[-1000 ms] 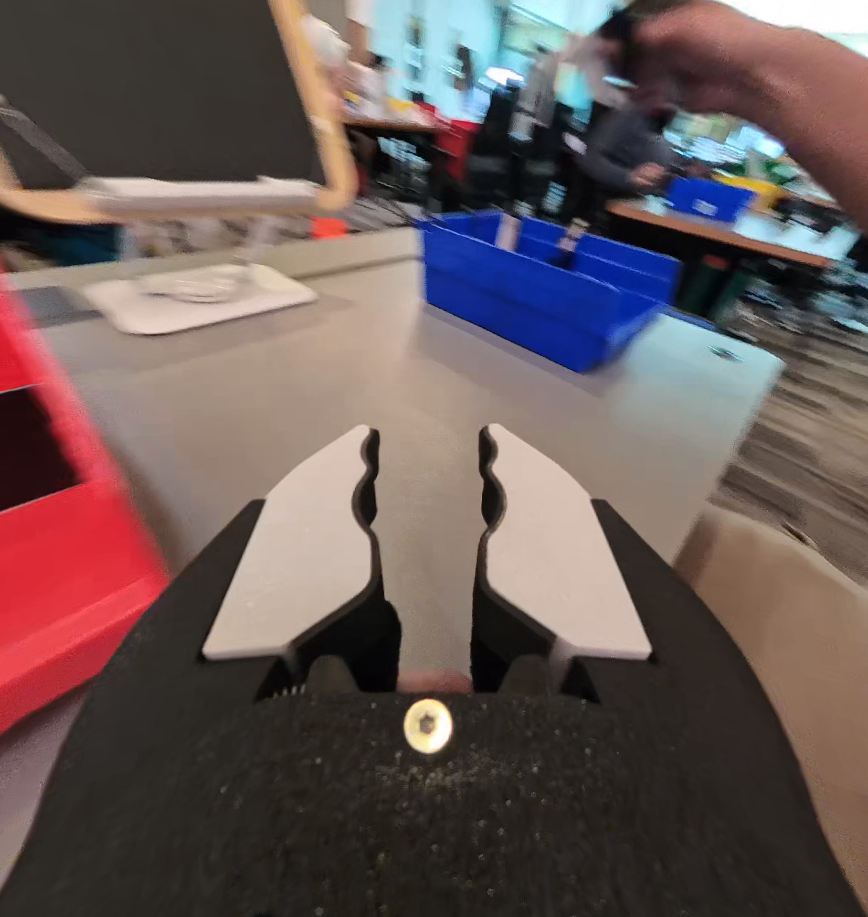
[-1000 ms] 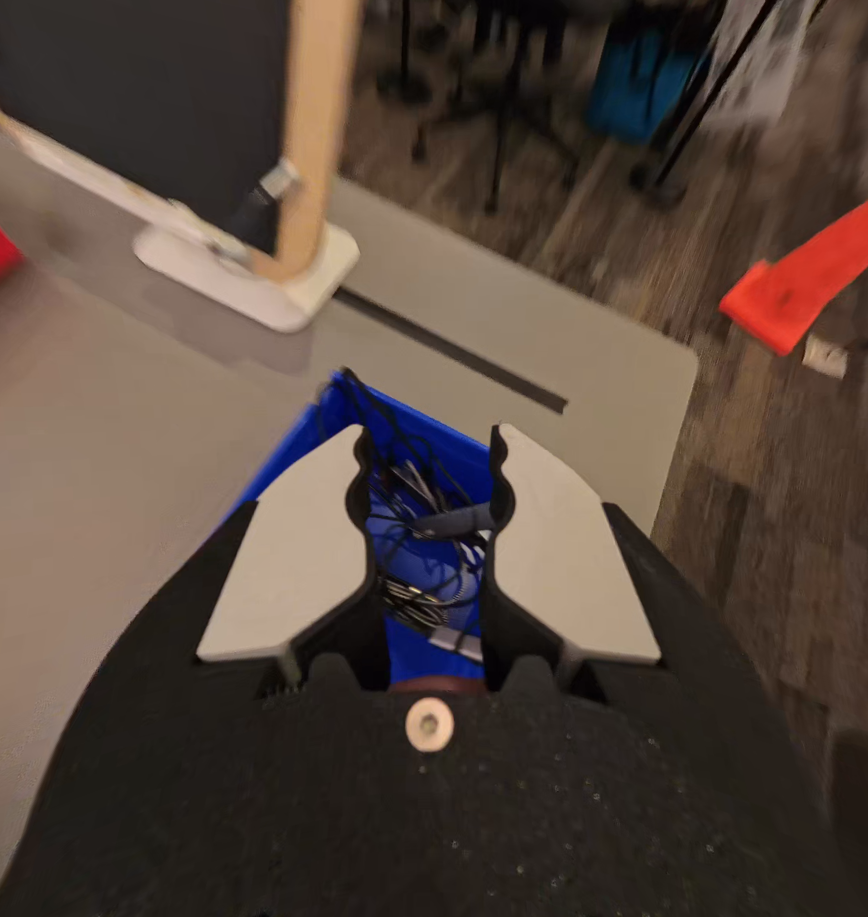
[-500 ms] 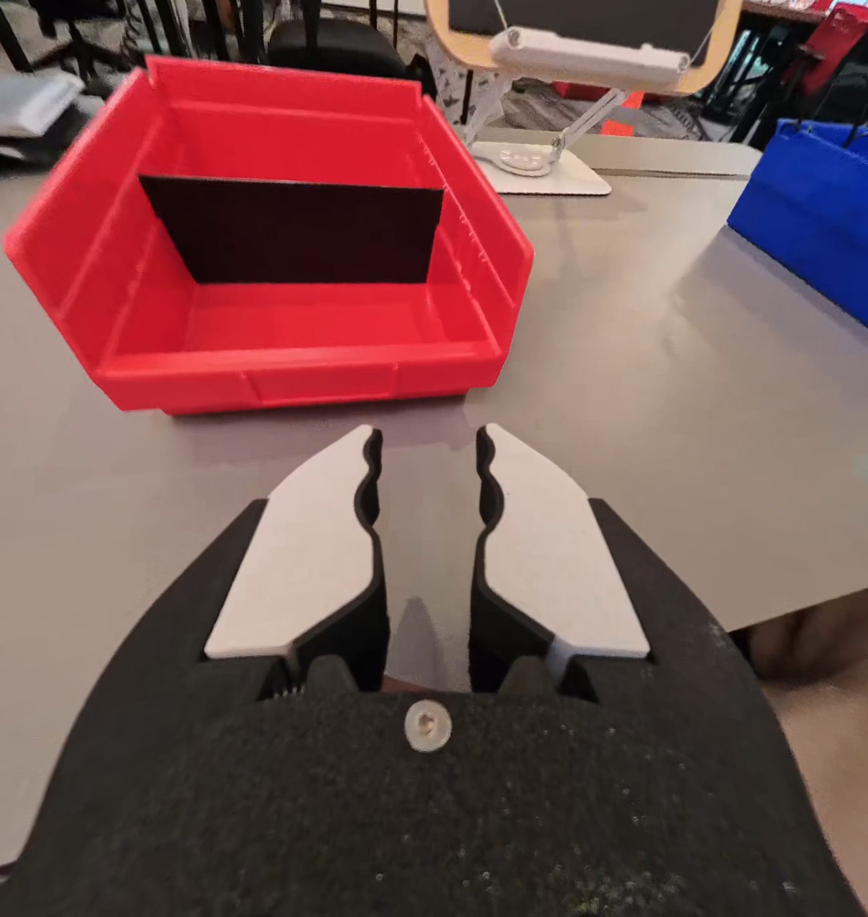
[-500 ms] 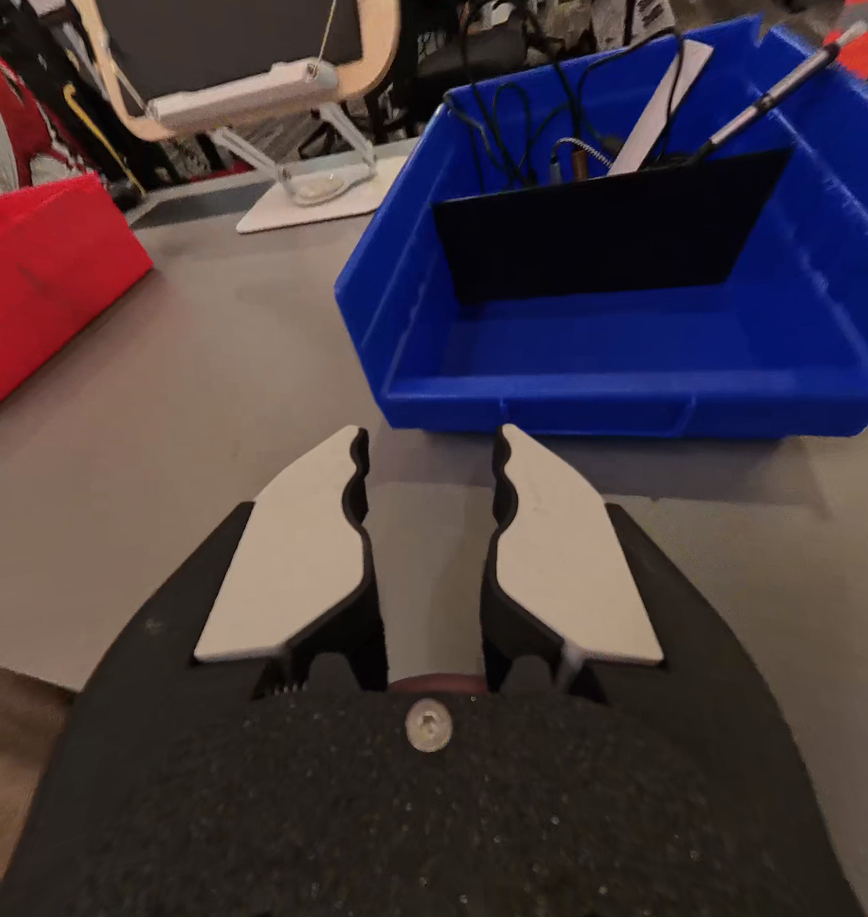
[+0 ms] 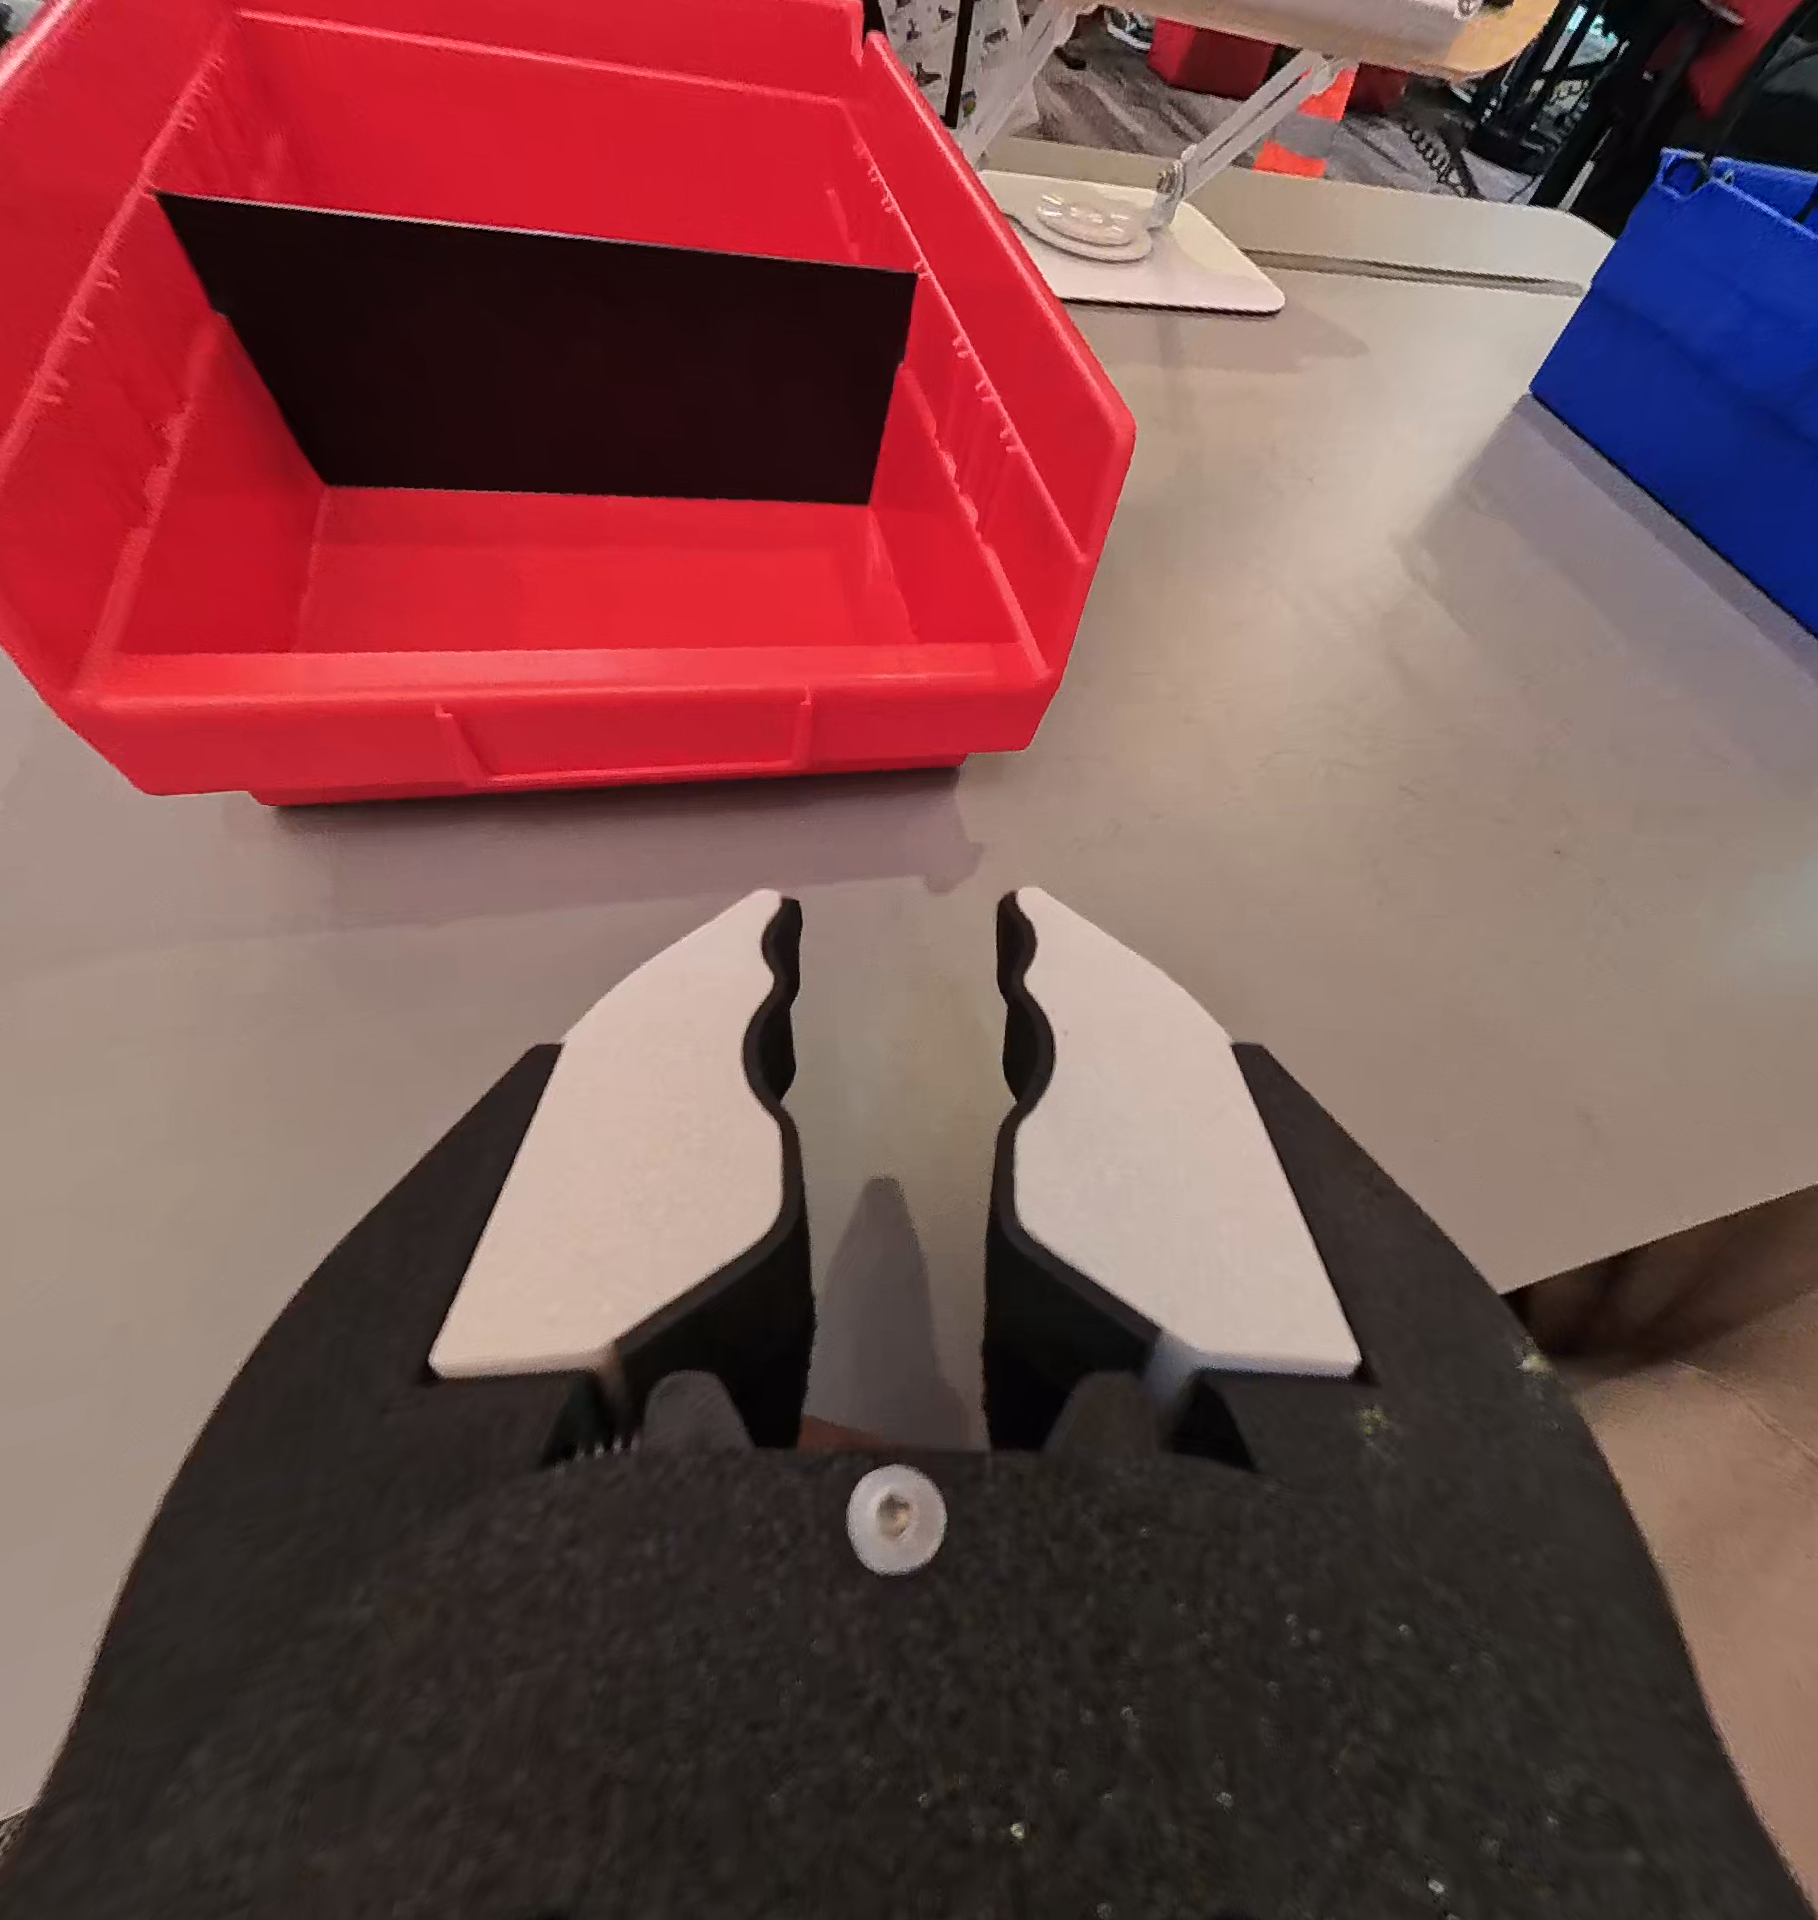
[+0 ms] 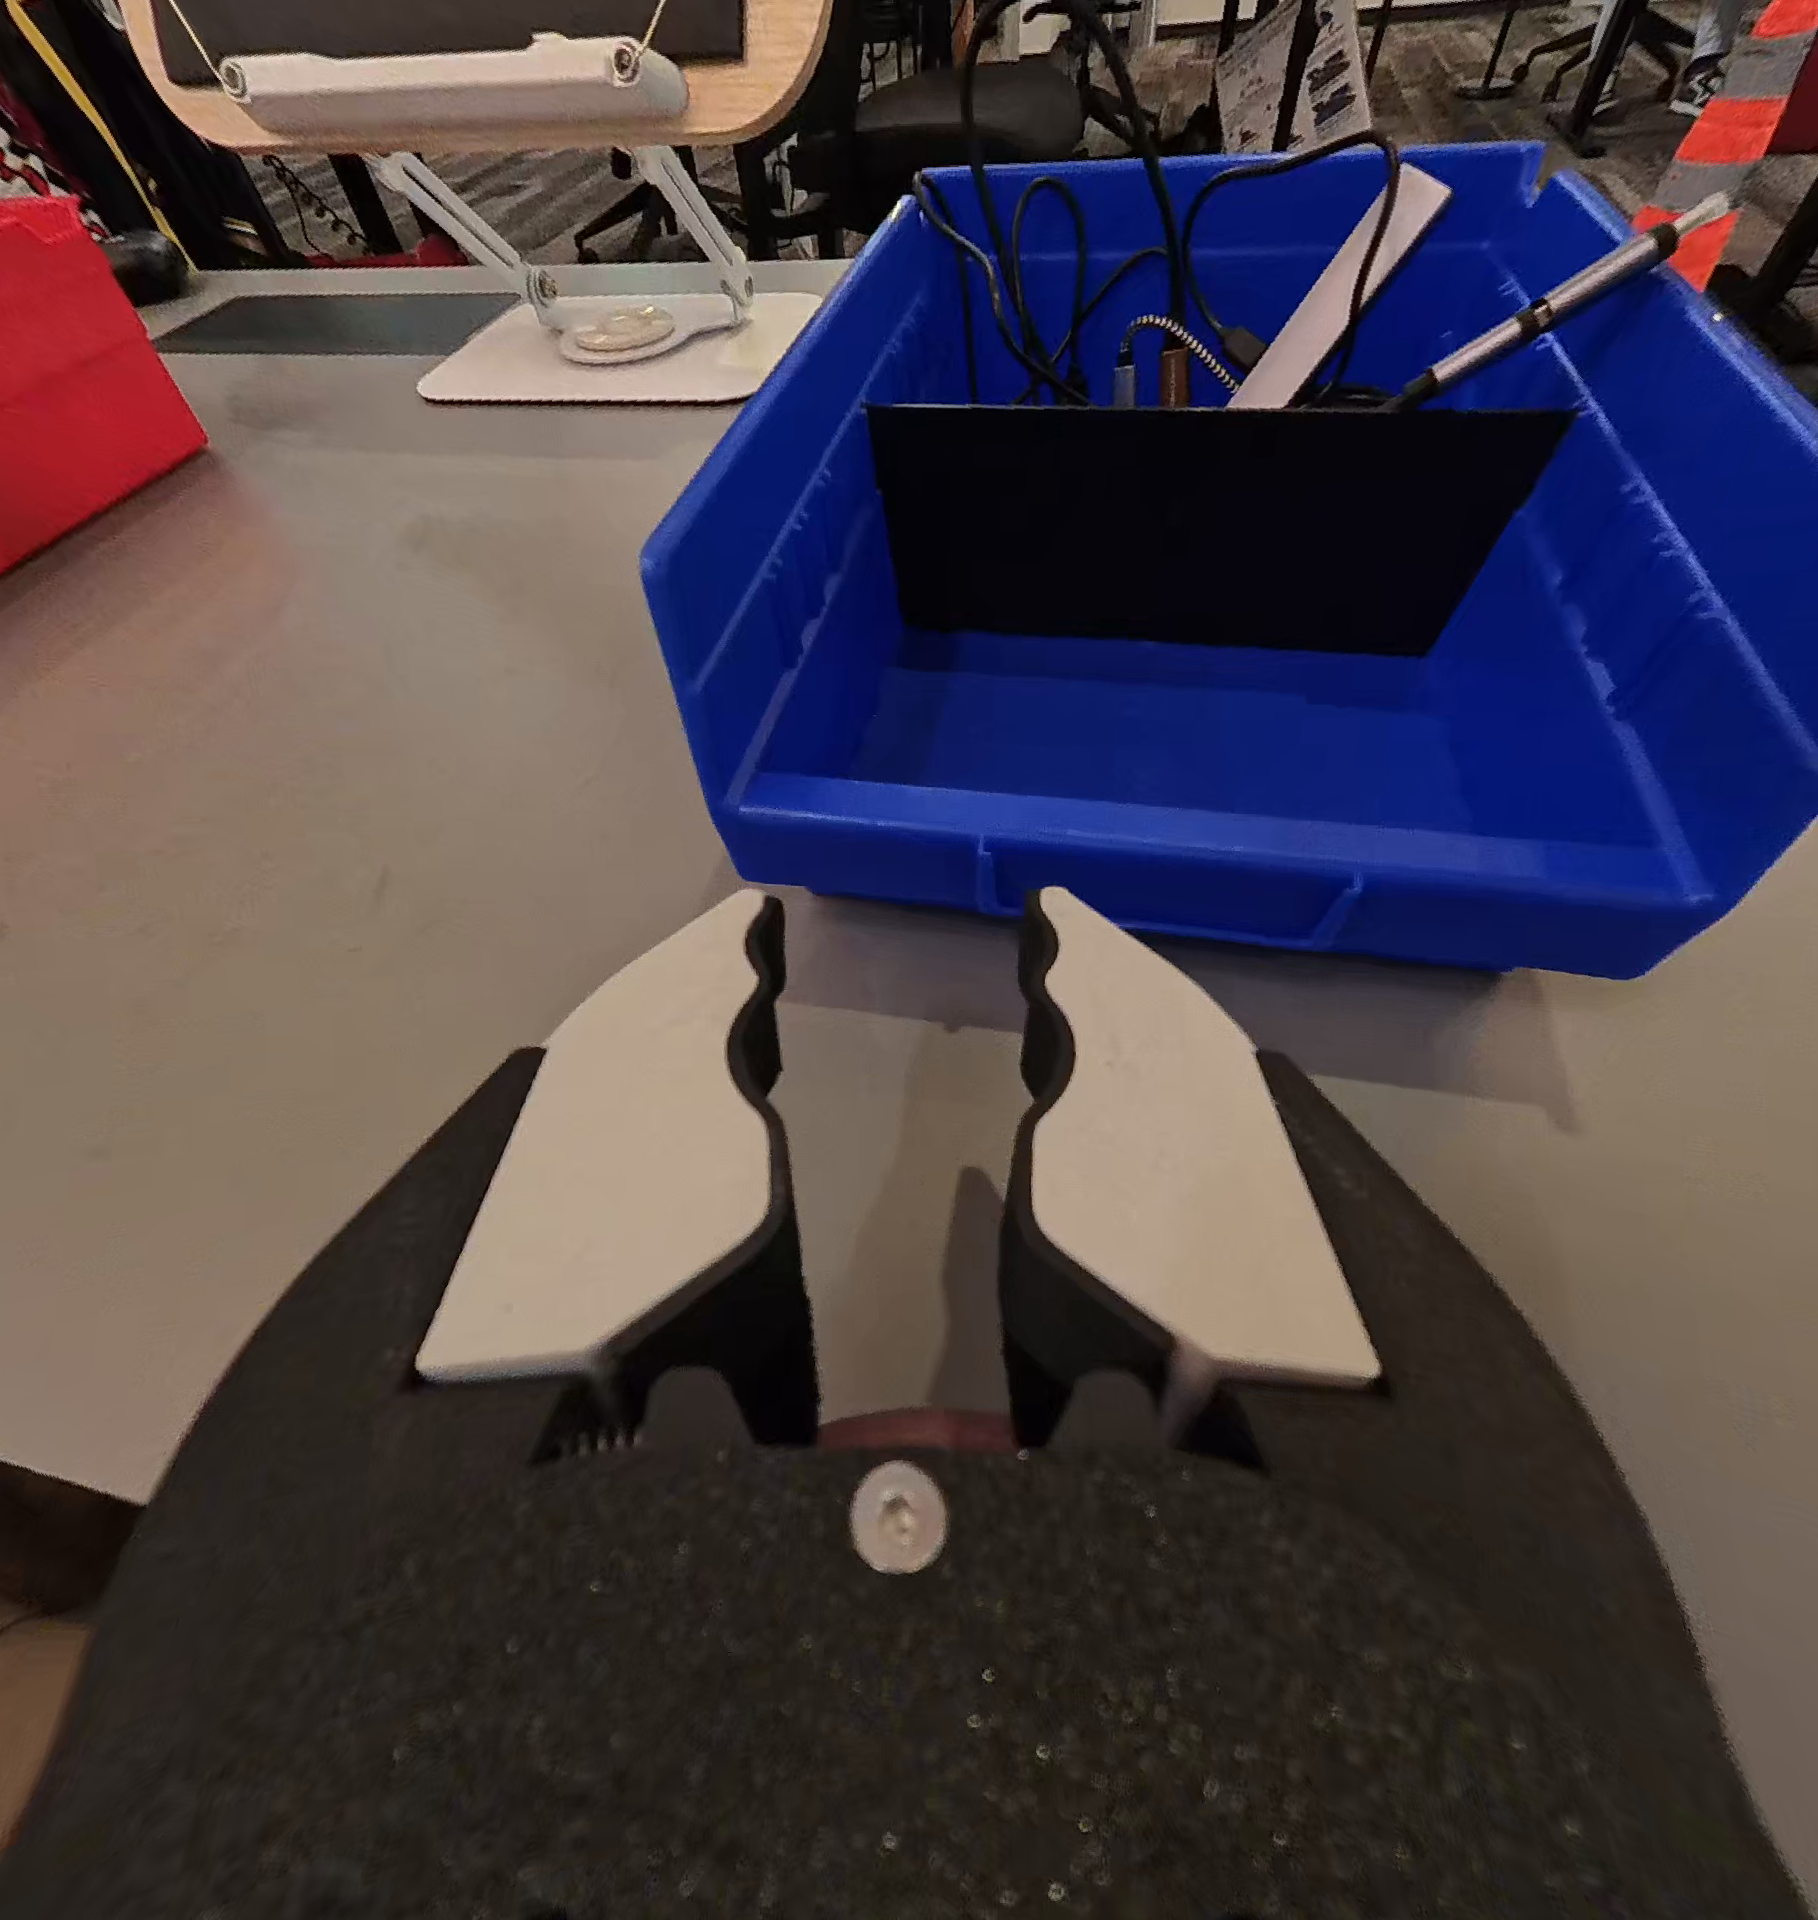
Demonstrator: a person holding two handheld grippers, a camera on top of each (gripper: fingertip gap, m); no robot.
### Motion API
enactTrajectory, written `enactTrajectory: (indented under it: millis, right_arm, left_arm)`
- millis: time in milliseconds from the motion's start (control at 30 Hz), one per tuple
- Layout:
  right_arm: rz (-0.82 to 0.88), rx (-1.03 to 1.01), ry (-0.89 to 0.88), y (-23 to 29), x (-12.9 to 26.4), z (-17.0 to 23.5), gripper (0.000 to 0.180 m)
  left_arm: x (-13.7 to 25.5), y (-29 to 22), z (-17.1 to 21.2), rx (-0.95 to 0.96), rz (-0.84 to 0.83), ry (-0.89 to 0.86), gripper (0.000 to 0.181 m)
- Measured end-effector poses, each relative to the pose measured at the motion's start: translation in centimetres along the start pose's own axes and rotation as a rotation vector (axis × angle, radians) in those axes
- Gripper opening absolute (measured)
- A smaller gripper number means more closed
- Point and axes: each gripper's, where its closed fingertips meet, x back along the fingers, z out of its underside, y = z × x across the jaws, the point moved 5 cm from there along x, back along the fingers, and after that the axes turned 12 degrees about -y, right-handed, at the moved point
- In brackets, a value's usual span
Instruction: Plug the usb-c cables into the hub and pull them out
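A blue bin (image 6: 1175, 862) stands on the grey table (image 6: 313, 727) in the right wrist view. Behind its black divider (image 6: 1196, 530) lie tangled black cables (image 6: 1050, 270), a braided cable with a plug (image 6: 1165, 353), a flat silver hub (image 6: 1341, 291) and a slim grey stick-shaped hub (image 6: 1570, 291). My right gripper (image 6: 897, 914) is open and empty, just in front of the bin's front wall. My left gripper (image 5: 897, 909) is open and empty, in front of a red bin (image 5: 531, 717) with a black divider (image 5: 562, 374); its front compartment is empty.
A white stand with a wooden-framed dark panel (image 6: 614, 343) sits at the table's far edge between the bins. The blue bin's side (image 5: 1715, 343) shows at right in the left wrist view, the red bin's corner (image 6: 43, 395) at left in the right one. Across from one pair of fingers to the other is roughly 55 cm.
Both grippers swung from blurred side views to face their bins and moved closer: the left toward the red bin, the right toward the blue bin. Both stayed open.
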Motion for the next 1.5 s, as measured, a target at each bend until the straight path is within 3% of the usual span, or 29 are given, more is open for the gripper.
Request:
enactTrajectory:
  millis: [200,300,400,567,733,833,900,1000,1067,1133,1267,1333,1433,1500]
  right_arm:
    - [-0.086,0.031,-0.025,1.4,-0.2,-0.4,0.047]
    - [-0.232,0.05,-0.044,5.2,-1.4,-0.3,0.06]
    - [-0.166,0.048,0.039,6.8,-4.6,-0.1,0.084]
    - [-0.04,0.087,0.11,7.8,-8.7,-1.1,0.086]
    - [-0.236,0.003,0.125,11.4,-8.3,-1.4,0.089]
    - [-0.299,0.026,0.05,12.6,-6.4,-2.3,0.059]
    - [-0.203,0.037,-0.022,11.4,-4.9,-3.5,0.061]
    - [0.083,0.08,-0.134,7.0,-2.3,-4.9,0.06]
    - [0.345,0.153,-0.165,3.3,-0.3,-5.2,0.051]
    - [0.456,0.171,-0.131,1.1,0.3,-4.5,0.047]
    - [0.453,0.007,0.055,-0.4,-0.8,-0.9,0.048]
    - [0.409,-0.059,0.09,-0.5,-1.4,0.3,0.034]
    - [0.4,-0.088,0.086,-0.7,-1.7,0.3,0.025]
    - [0.435,-0.067,0.1,-0.6,-1.4,0.1,0.004]
  left_arm:
    - [-0.3,-0.1,0.3,0.002,0.011,0.017,0.037]
    - [-0.5,-0.2,0.5,0.009,0.02,0.02,0.04]
    - [-0.7,-0.5,0.5,0.004,0.012,0.022,0.044]
    - [-1.1,-1.8,0.4,-0.05,0.063,0.006,0.046]
    - [-2.2,-4.5,0.3,-0.064,0.176,-0.015,0.05]
    - [-4.1,-8.4,-0.1,-0.009,0.313,-0.028,0.057]
    - [-5.6,-12.4,0.0,-0.002,0.413,-0.029,0.059]
    - [-8.0,-19.4,0.0,-0.006,0.553,-0.024,0.06]
    - [-10.3,-23.5,-0.4,-0.057,0.58,-0.021,0.061]
    - [-12.6,-27.2,-1.0,-0.126,0.583,-0.039,0.062]
    - [-17.3,-31.6,-0.8,-0.191,0.514,-0.002,0.05]
    - [-19.0,-33.1,0.0,-0.161,0.536,0.061,0.037]
    - [-20.6,-32.9,0.7,-0.167,0.425,0.108,0.013]
    - [-20.8,-32.4,0.5,-0.18,0.359,0.102,0.009]
